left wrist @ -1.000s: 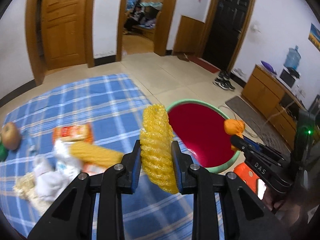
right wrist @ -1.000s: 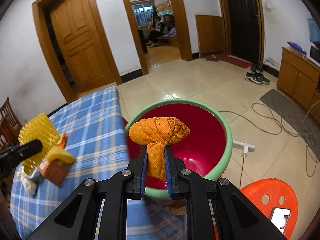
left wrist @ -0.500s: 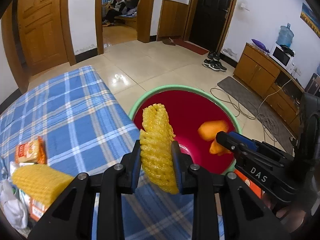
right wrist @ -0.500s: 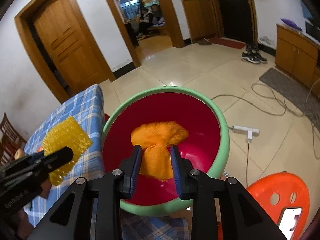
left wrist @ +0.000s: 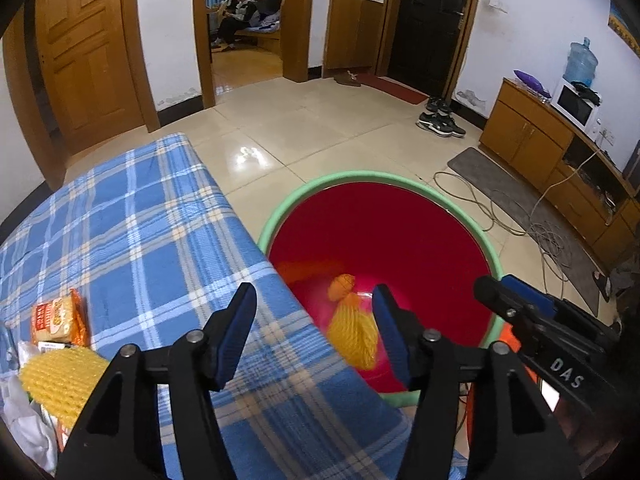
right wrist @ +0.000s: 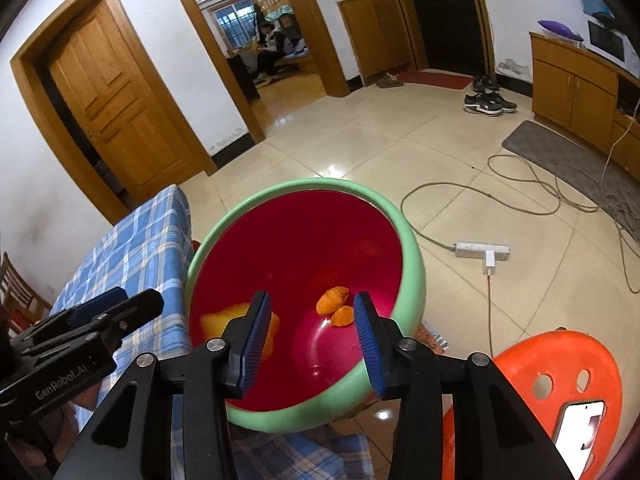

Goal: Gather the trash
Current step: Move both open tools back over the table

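Left gripper (left wrist: pixel 314 326) sits low centre in the left wrist view, jaws opening, pads well apart and pressing on nothing. Yellow foam net (left wrist: pixel 354 336) is blurred between the pads, over the near inside of the red basin (left wrist: pixel 380 232); it touches neither pad as far as the blur lets one tell. In the right wrist view the same net (right wrist: pixel 214 322) shows lower left inside the basin (right wrist: pixel 412 256), half hidden behind the right gripper's left finger.

Right gripper (right wrist: pixel 312 330) is low centre in its own view, jaws opening, nothing gripped. Orange cloth wad (right wrist: pixel 335 307) lies on the basin bottom, seen through the gap between the pads; in the left wrist view it is (left wrist: pixel 341 285), partly covered by the net.

The basin's green rim is cut by the table edge at left and by gripper bodies at the bottom. Blue plaid tablecloth (left wrist: pixel 132 232) fills the left of the left wrist view. At lower left, cut by the frame edge: another yellow foam net (left wrist: pixel 60 376), a snack packet (left wrist: pixel 56 320) and white crumpled plastic (left wrist: pixel 24 420); what lies under them is hard to make out. Orange plastic stool (right wrist: pixel 560 384) is at lower right, with a phone (right wrist: pixel 580 424) on it, clipped by the lens edge.
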